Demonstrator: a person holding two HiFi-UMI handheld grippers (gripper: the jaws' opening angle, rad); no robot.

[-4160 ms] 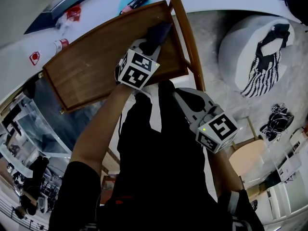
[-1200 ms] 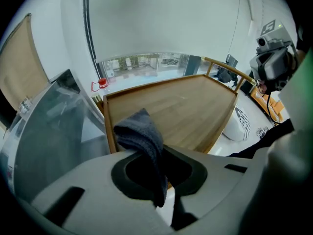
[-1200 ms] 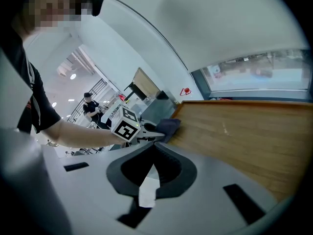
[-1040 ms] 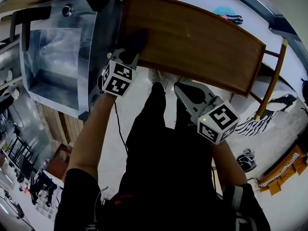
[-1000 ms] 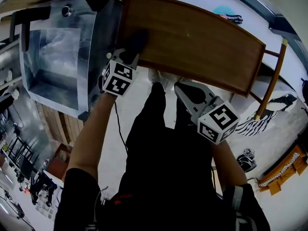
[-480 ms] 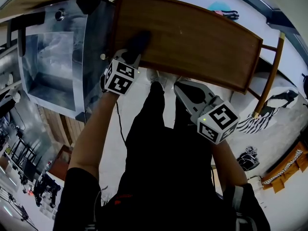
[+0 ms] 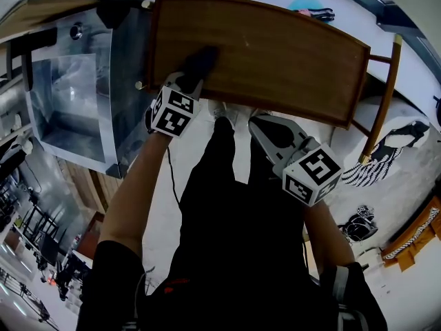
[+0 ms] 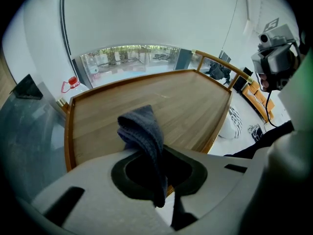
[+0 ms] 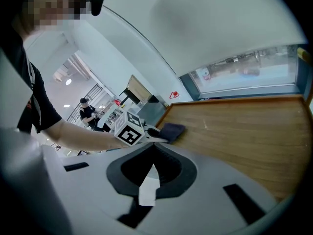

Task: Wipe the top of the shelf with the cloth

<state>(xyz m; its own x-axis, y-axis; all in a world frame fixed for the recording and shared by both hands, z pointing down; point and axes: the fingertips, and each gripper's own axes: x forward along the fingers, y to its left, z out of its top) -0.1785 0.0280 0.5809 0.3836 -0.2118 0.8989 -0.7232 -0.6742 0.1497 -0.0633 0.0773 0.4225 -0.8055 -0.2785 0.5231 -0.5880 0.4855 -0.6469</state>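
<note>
The shelf's brown wooden top (image 7: 275,54) lies in front of me, seen also in the left gripper view (image 8: 186,97) and the right gripper view (image 9: 244,126). A dark grey-blue cloth (image 7: 200,59) rests on it near the left front edge. My left gripper (image 7: 191,81) is shut on that cloth (image 8: 141,129), whose folded end sticks out past the jaws onto the wood. The right gripper (image 7: 257,122) hangs below the shelf's front edge, shut and holding nothing (image 9: 154,147). From the right gripper view the cloth (image 9: 171,130) shows at the shelf's left end.
A metal and glass cabinet (image 7: 69,81) stands against the shelf's left end. A wooden rail post (image 7: 382,88) rises at the right end. Behind the shelf, a white sill carries a teal thing with a black tool (image 7: 313,11). A zebra-striped cushion (image 7: 386,150) lies right.
Since 4.2 s ago the left gripper has carried the cloth from the shelf's right end to its left end. Over the last second it slid slightly right. The right gripper has stayed put.
</note>
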